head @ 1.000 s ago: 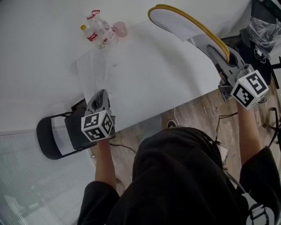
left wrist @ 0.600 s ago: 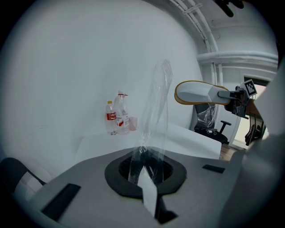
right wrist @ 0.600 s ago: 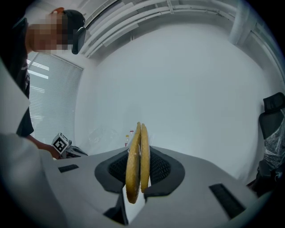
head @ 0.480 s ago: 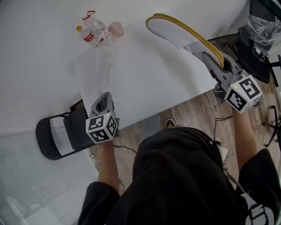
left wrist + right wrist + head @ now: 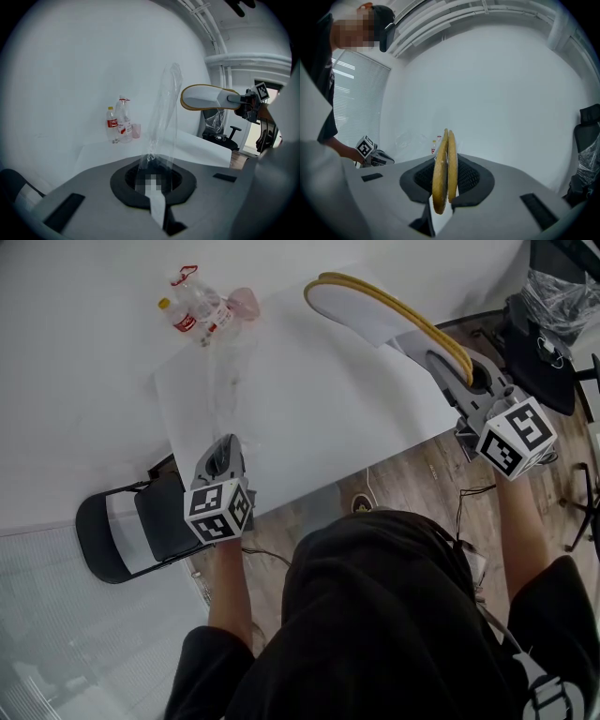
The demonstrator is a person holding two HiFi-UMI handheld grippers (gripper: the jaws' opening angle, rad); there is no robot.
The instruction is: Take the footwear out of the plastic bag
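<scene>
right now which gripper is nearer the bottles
Left. The left gripper, shut on the plastic bag, is at the near edge of the table in front of the bottles. The right gripper, holding the slippers, is farther off to their right.

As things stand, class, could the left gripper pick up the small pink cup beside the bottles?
Probably not yet: the left gripper is shut on the clear plastic bag, which stands between it and the small pink cup.
</scene>
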